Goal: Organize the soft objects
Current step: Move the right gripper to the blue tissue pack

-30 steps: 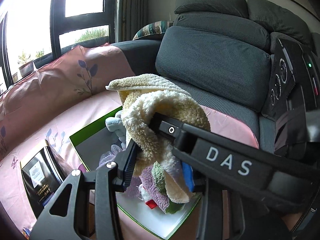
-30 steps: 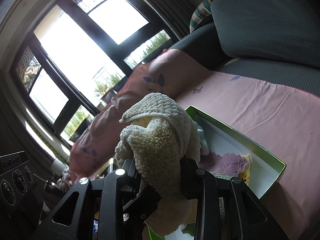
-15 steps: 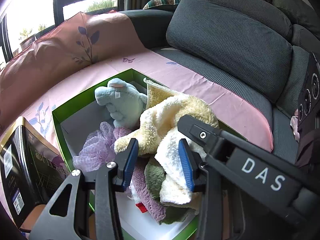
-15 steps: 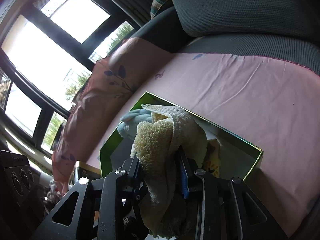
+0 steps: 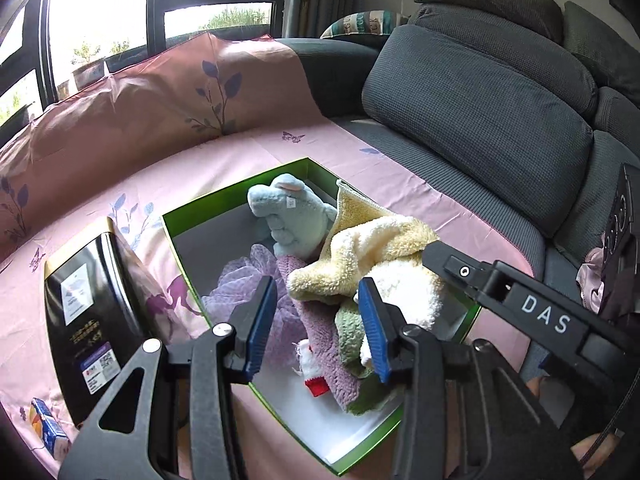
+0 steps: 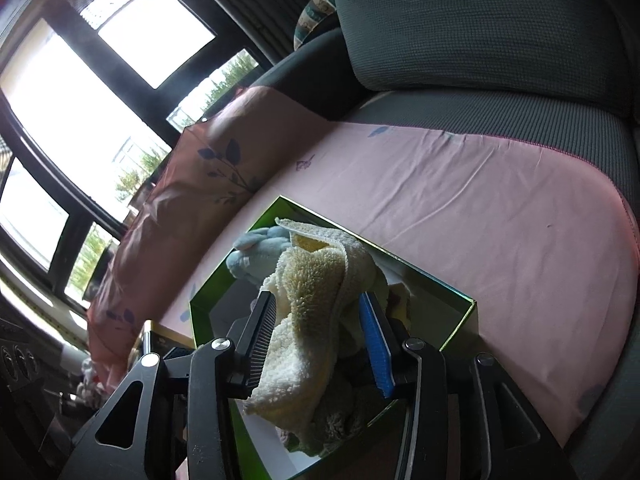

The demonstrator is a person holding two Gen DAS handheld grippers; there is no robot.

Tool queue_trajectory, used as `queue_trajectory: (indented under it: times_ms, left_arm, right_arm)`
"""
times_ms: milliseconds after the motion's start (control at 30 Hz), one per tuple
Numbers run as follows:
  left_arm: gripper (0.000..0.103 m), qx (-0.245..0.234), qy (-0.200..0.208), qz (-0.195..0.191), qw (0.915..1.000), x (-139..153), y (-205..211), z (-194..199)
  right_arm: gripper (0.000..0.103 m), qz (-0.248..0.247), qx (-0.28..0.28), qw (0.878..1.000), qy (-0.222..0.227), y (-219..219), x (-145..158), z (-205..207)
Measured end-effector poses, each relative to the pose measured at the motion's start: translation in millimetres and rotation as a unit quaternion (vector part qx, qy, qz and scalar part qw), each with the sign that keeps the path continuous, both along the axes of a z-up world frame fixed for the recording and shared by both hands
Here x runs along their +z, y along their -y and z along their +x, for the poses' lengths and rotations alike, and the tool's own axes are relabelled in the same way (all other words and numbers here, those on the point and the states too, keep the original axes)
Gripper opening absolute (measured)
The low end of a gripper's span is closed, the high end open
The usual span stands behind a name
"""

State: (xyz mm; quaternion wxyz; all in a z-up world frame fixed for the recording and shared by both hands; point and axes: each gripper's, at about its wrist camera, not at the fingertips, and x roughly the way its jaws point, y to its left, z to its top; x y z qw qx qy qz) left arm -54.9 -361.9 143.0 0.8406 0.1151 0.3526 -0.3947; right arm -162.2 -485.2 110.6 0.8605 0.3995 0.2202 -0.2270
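A green box point(image 5: 192, 276) lies on the pink sheet and holds a blue plush toy point(image 5: 288, 216), a purple mesh puff point(image 5: 244, 280), mauve and green cloths point(image 5: 320, 340) and a cream fleece towel point(image 5: 376, 256). My left gripper point(image 5: 316, 332) is open and empty just above the box's near side. My right gripper point(image 6: 320, 340) is open, with the cream towel point(image 6: 316, 292) draped loosely between its fingers over the box point(image 6: 460, 320). The right gripper's arm point(image 5: 520, 308) crosses the left wrist view, at the towel.
A black tin point(image 5: 88, 320) stands left of the box, with a small carton point(image 5: 48, 432) by it. The pink sheet point(image 5: 120, 184) covers a grey sofa with back cushions point(image 5: 480, 112). Windows are behind. A black device point(image 5: 620, 216) sits at the right.
Both grippers lowered the cream towel into the green box and opened. The left gripper drew back from the towel; the right gripper's fingers spread apart around it.
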Motion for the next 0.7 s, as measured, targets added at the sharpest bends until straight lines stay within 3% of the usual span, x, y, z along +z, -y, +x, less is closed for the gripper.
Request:
queue_trajectory:
  times_ms: [33, 67, 133, 367, 467, 600, 700]
  left_arm:
    - [0.041, 0.008, 0.001, -0.004, 1.0000, 4.6, -9.7, -0.1]
    - [0.041, 0.018, 0.001, -0.010, 0.9998, 9.0, -20.6, -0.5]
    - [0.042, 0.037, -0.005, -0.019, 0.9991, 16.0, -42.8, 2.4]
    - [0.050, 0.127, -0.016, -0.026, 0.9915, 29.0, -126.8, 12.5]
    - [0.062, 0.164, -0.020, -0.039, 0.9855, 31.6, -165.8, 14.3]
    - [0.063, 0.202, -0.015, -0.042, 0.9783, 27.0, -210.4, 14.8]
    - [0.063, 0.238, -0.017, -0.042, 0.9702, 11.8, -246.4, 18.1]
  right_arm:
    - [0.050, -0.007, 0.000, 1.000, 0.002, -2.5, 3.7, -1.7]
    - [0.062, -0.014, -0.002, 1.000, 0.004, -5.9, 7.6, -3.1]
    - [0.068, -0.030, -0.005, 0.999, 0.012, -14.8, 16.8, -5.5]
    - [0.068, -0.104, 0.036, 0.993, 0.028, -66.6, 54.3, 2.5]
    - [0.069, -0.118, 0.086, 0.988, 0.049, -95.2, 66.3, 14.4]
    - [0.070, -0.150, 0.144, 0.977, 0.050, -144.9, 76.0, 39.3]
    - [0.070, -0.165, 0.217, 0.960, 0.054, -184.4, 77.0, 62.3]
